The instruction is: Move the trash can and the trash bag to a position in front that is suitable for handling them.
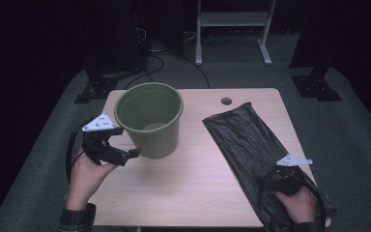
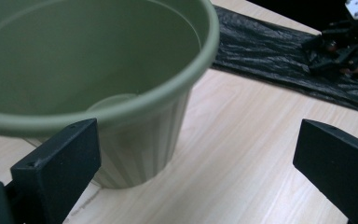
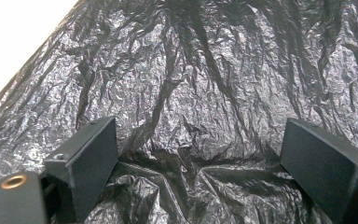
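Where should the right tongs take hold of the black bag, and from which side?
Grip a raised fold at the near end of the bag, coming from above. The bag lies flat on the table, offering no edge to pinch sideways; the open right tongs already straddle a puckered ridge there.

Black hand-held gripper (image 1: 134,153), grey triangular plate, plaid sleeve (image 1: 77,218).

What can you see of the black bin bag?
The crinkled black plastic bin bag lies flat and unopened, slanting across the right side of the pale wooden table, its near end overhanging the edge. It looks thin, glossy and heavily creased. The right tongs press down on it, open, bunching a fold between their jaws.
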A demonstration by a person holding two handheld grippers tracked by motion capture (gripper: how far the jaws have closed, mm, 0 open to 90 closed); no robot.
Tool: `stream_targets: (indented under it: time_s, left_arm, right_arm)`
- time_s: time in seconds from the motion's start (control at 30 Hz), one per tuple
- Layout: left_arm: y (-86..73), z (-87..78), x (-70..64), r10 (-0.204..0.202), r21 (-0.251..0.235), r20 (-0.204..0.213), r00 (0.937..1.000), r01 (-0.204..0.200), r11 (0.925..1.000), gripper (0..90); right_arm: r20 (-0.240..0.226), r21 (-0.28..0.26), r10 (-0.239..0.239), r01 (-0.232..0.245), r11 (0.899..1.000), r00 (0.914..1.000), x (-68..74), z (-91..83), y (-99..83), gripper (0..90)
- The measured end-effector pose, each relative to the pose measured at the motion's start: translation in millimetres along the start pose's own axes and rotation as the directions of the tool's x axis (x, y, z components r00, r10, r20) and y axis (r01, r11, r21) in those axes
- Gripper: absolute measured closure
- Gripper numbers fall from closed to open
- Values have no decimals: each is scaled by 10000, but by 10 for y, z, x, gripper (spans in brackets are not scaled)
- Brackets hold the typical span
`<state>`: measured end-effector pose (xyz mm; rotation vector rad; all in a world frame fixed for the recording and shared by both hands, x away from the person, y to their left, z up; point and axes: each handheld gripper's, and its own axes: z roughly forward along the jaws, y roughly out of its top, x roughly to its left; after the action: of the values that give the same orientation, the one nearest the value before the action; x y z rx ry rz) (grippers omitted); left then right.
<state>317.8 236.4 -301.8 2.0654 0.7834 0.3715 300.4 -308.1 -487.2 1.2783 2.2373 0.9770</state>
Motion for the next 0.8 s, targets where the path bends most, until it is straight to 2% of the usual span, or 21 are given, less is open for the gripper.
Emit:
stream_targets:
  time_s: [0.3, 0.43, 0.8]
  left_arm:
    - [163, -7, 123, 45, -124, -223, 9997, -48, 9999, 0]
    - [252, 14, 234, 39, -122, -464, 9989, -45, 9999, 0]
    - [371, 61, 470, -63, -157, -917, 9958, 49, 9999, 0]
  right_arm:
    - [-4, -3, 0, 0, 10000, 10000, 0, 0, 0, 102]
    - [-4, -4, -2, 2, 10000, 10000, 0, 1, 0, 103]
    - [-2, -5, 1, -1, 10000, 10000, 0, 1, 0, 103]
